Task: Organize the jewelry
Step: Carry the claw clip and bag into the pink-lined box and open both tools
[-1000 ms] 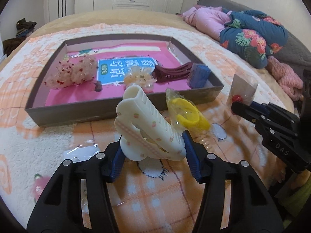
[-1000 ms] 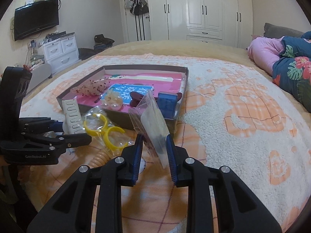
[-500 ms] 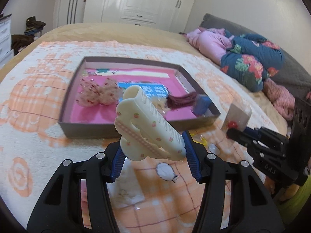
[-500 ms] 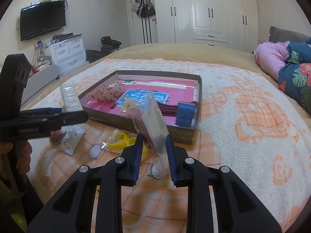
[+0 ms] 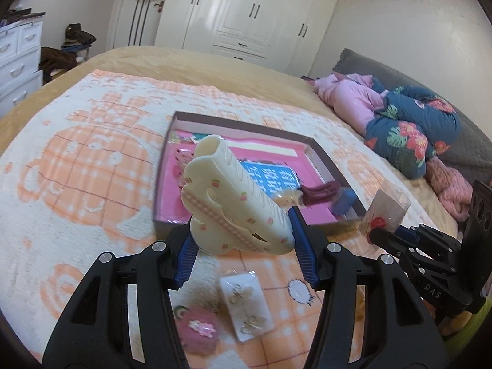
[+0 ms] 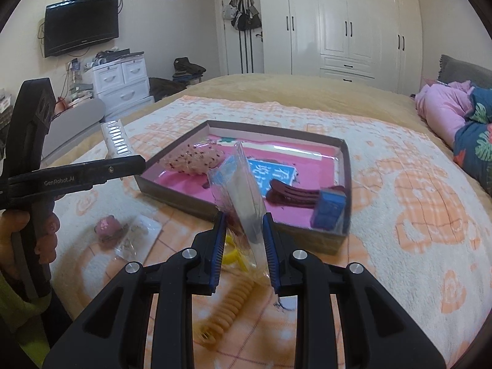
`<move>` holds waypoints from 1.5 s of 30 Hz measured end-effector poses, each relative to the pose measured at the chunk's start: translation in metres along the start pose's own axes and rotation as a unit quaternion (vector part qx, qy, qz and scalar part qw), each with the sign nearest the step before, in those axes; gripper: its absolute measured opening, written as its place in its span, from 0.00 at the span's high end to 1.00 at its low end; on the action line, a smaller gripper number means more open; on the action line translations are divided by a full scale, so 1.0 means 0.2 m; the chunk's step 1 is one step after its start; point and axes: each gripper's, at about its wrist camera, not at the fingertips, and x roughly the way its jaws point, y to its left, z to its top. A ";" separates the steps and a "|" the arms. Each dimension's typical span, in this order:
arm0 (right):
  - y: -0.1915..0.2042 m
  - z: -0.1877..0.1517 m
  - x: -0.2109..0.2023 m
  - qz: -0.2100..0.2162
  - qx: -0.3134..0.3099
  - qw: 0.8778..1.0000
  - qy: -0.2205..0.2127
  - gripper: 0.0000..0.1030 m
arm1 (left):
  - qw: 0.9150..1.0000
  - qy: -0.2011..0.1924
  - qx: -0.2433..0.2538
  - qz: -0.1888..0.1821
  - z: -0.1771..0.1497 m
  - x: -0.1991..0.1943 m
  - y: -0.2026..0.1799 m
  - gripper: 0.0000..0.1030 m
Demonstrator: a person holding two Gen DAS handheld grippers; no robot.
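Sitting on the bed's orange-and-white blanket [image 6: 415, 203] is a shallow cardboard box [image 6: 345, 166] with a pink floor, and this box is the spot everything goes to. Inside it lie a sparkly white scrunchie [image 6: 192, 160], a dark red hair clip [image 6: 292, 197] and a small blue box [image 6: 328, 209] in the near right corner.

Just in front of the box, the left gripper [image 5: 243, 247] is clamped on a big cream claw clip [image 5: 233, 203] with little peach dots, held up in the air. Right of it, the right gripper [image 6: 243, 246] is squeezed shut on a clear plastic packet [image 6: 246, 196], also held up near the box's front wall.

On the blanket in front of the box lie an earring card [image 5: 247, 307], a pink fuzzy hair tie [image 5: 198, 329], a yellow ring [image 6: 232, 256] and a yellow coil hair tie [image 6: 227, 307].

It looks like the carrying step. Next, each gripper should go over the front wall, come down onto bare pink floor, and let go gently.
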 end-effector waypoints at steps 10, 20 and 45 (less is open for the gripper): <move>0.05 0.11 0.09 0.005 -0.012 1.000 -0.007 0.77 | 1.000 -0.012 -0.016 0.009 0.06 0.00 0.09 0.55; -0.01 0.25 0.20 -0.017 -0.006 1.000 -0.008 0.77 | 1.000 -0.014 -0.018 0.002 0.15 0.06 0.09 0.55; -0.22 0.22 0.44 -0.081 0.024 0.995 0.047 0.77 | 0.998 0.052 -0.017 -0.022 0.21 0.46 0.06 0.55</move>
